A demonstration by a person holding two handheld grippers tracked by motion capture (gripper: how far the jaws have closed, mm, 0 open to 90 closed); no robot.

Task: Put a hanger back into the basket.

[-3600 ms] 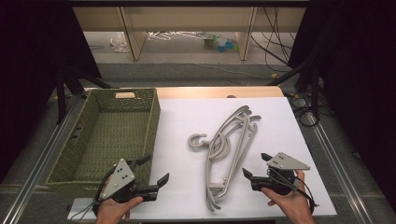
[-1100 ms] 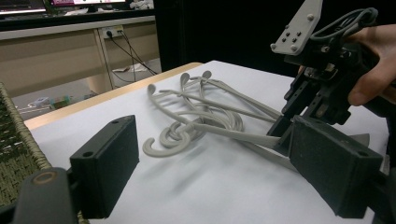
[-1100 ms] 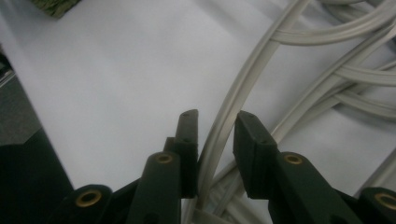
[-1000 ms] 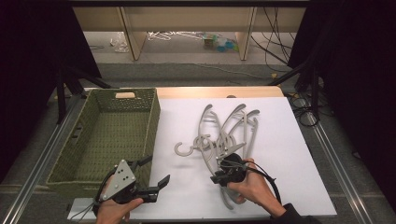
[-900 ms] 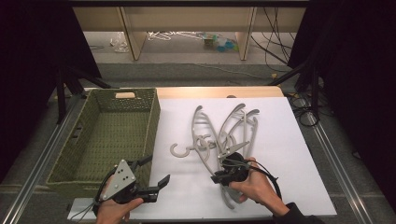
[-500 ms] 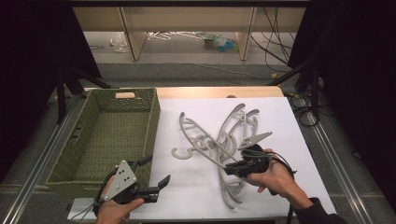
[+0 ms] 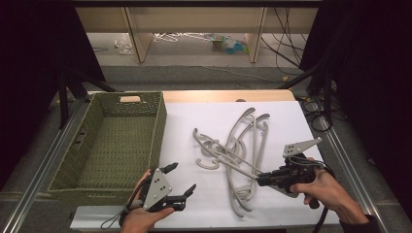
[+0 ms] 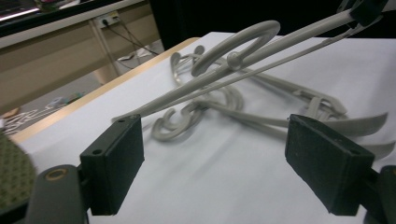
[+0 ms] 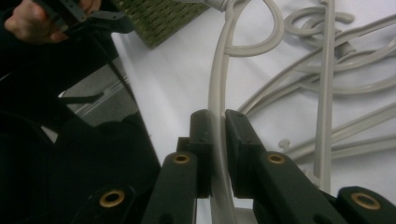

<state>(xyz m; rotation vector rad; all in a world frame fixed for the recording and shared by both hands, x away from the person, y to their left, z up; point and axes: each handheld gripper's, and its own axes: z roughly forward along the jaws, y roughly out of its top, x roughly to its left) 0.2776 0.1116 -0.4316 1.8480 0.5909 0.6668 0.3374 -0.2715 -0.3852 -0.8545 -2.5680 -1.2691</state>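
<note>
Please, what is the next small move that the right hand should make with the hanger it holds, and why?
Probably lift it a little higher, then carry it toward the green basket. The right hand-held gripper is shut on one grey hanger, whose far end lies over the other hangers, so dragging could snag them. The left hand-held gripper is open near the basket.

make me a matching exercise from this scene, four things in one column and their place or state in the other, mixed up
Things:
1. right gripper
2. left gripper
3. green woven basket
4. pile of grey hangers

Places or states:
a. lying on the white table top
b. jaws wide apart, nothing between them
c. empty, at the table's left
d. clamped on a grey hanger's arm

Pairs: 1-d, 2-b, 3-c, 4-a
</note>
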